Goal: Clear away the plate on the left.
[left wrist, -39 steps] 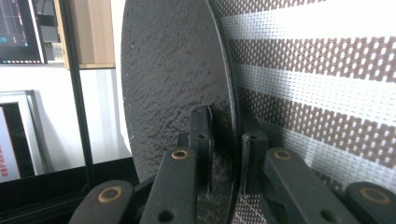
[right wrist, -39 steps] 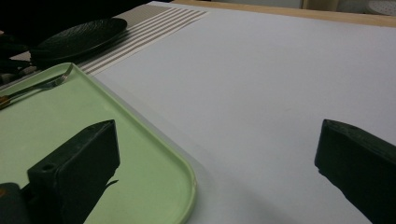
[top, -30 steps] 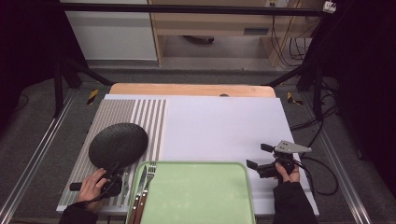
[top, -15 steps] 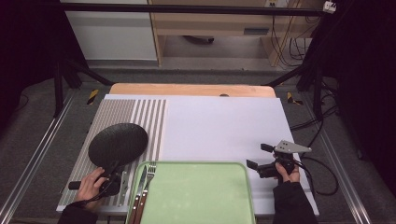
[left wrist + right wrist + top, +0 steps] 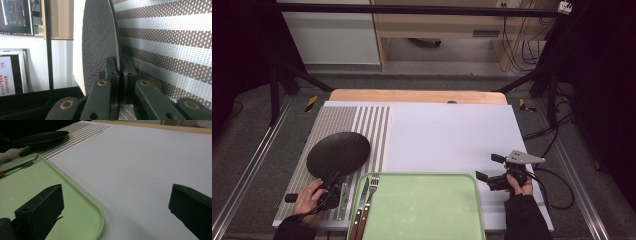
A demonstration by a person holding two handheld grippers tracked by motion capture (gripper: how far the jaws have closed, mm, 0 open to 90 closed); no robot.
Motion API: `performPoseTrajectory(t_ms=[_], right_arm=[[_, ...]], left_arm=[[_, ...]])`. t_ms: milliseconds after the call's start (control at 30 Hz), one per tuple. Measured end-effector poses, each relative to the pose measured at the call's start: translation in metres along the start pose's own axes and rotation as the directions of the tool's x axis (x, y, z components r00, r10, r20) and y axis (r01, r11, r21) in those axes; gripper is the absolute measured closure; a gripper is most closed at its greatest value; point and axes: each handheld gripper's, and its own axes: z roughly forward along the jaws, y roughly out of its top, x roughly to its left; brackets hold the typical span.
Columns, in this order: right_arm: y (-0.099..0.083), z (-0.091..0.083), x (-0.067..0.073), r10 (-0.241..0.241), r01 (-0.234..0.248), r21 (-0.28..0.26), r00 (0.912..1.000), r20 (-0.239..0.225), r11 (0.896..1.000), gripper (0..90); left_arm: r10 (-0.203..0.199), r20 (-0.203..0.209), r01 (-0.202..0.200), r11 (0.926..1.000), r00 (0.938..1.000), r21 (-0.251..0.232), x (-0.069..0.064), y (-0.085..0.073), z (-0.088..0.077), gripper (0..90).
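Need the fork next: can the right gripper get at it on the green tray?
Probably yes: right gripper is open and empty, and the fork lies uncovered along the tray's far side, beside the knife.

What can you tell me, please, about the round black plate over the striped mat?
The round black plate looks matte, with a finely textured surface and a thin rim. It is shallow and whole. The left claw is shut on its near edge, and it sits above the brown-and-white striped mat, left of the pale green tray.
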Motion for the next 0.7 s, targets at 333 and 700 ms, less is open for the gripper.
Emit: performPoseTrajectory(t_ms=[333, 700], right_arm=[[0.0000, 0.0001, -0.0003, -0.002, 0.002, -0.003, 1.0000, 0.000, 1.000, 0.4], [0.0000, 0.0001, -0.0003, -0.002, 0.002, -0.001, 1.0000, -0.001, 1.000, 0.4]], left_arm=[[-0.007, 0.003, 0.007, 1.0000, 1.0000, -0.005, 0.0020, 0.0010, -0.0029, 85.4], [-0.008, -0.007, 0.008, 0.9997, 0.9999, -0.024, 0.0047, 0.0058, -0.0090, 84.3]])
